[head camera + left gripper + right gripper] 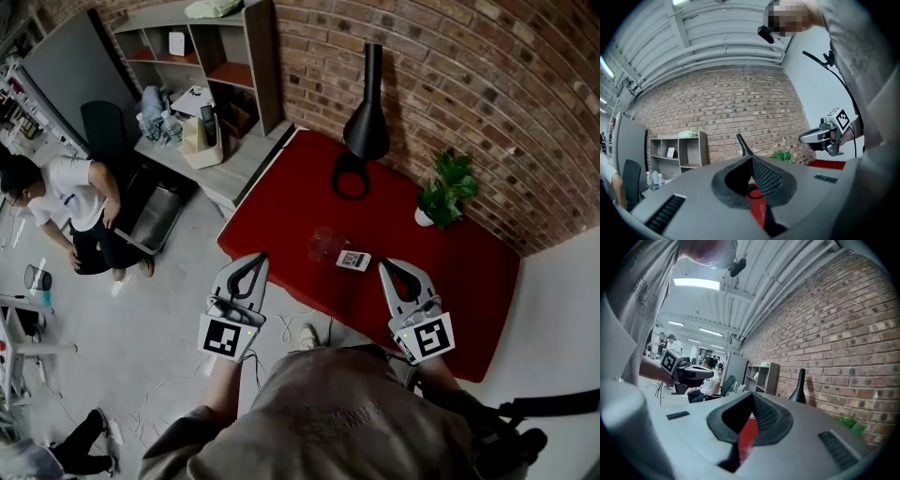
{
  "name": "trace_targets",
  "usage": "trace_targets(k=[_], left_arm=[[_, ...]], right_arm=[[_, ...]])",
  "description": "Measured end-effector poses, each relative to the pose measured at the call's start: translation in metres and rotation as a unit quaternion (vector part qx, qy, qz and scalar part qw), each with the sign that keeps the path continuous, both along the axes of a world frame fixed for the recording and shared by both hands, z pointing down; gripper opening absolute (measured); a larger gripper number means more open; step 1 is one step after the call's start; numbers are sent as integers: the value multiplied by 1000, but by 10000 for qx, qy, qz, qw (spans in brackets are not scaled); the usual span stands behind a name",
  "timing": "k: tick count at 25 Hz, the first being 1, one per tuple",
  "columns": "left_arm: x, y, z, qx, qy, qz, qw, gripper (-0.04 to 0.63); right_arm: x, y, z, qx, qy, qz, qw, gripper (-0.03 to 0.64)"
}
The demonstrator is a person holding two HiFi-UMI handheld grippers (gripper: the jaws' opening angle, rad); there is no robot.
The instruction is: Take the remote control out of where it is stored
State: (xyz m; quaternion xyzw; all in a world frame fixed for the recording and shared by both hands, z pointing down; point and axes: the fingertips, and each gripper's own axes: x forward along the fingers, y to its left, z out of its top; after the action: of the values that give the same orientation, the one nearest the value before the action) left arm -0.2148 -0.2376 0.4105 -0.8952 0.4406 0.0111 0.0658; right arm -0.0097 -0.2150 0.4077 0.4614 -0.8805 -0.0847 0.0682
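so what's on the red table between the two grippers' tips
In the head view, a clear container and a small white item beside it lie on the red table, between the left gripper and right gripper.

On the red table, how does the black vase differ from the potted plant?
The black vase is tall, dark and narrow-necked; the potted plant is low, leafy and green in a white pot. The black vase stands nearer the shelf unit, the potted plant farther right. Both stand upright on the red table by the brick wall.
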Motion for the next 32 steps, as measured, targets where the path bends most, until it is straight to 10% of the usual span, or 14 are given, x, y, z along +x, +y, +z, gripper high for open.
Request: trace_targets(k=[32], left_arm=[[-2,-8,-6,-71,-38,-500,9987,5]], right_arm=[[9,-26,-9,30,-175,-254,9995,12]])
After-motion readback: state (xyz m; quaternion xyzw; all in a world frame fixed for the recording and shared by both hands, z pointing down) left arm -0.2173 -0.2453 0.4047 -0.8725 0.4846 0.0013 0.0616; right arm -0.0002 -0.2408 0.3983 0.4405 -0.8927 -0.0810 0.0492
